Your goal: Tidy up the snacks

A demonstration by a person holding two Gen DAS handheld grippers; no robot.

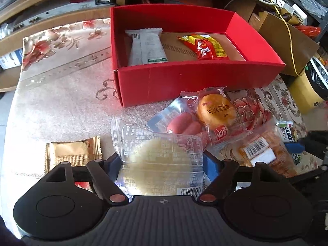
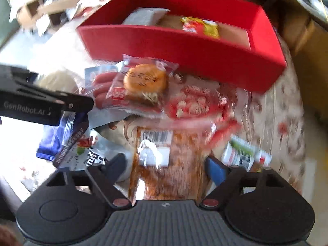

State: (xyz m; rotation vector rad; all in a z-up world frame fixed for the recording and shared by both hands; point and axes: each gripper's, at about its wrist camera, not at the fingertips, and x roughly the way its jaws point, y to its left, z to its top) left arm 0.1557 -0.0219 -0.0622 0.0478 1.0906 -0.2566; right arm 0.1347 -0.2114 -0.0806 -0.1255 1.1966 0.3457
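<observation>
Left to right: left claw [image 1: 162,164] straddles a clear-wrapped pale pastry [image 1: 162,164] on the table [image 1: 51,112] before the red box [image 1: 196,78]; whether its pads press is unclear. Light, crushable, slippery film: grip its flat edges gently. Right claw [image 2: 166,166], open, straddles an orange barcoded pack [image 2: 164,164].

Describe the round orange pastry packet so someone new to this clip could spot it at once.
Find the red box at the back of the floral tablecloth. Just in front of its near wall lies a heap of snack packets; the pastry packet sits on top, partly over the sausages. It alone shows a round golden-orange cake with dark characters across it.
</observation>
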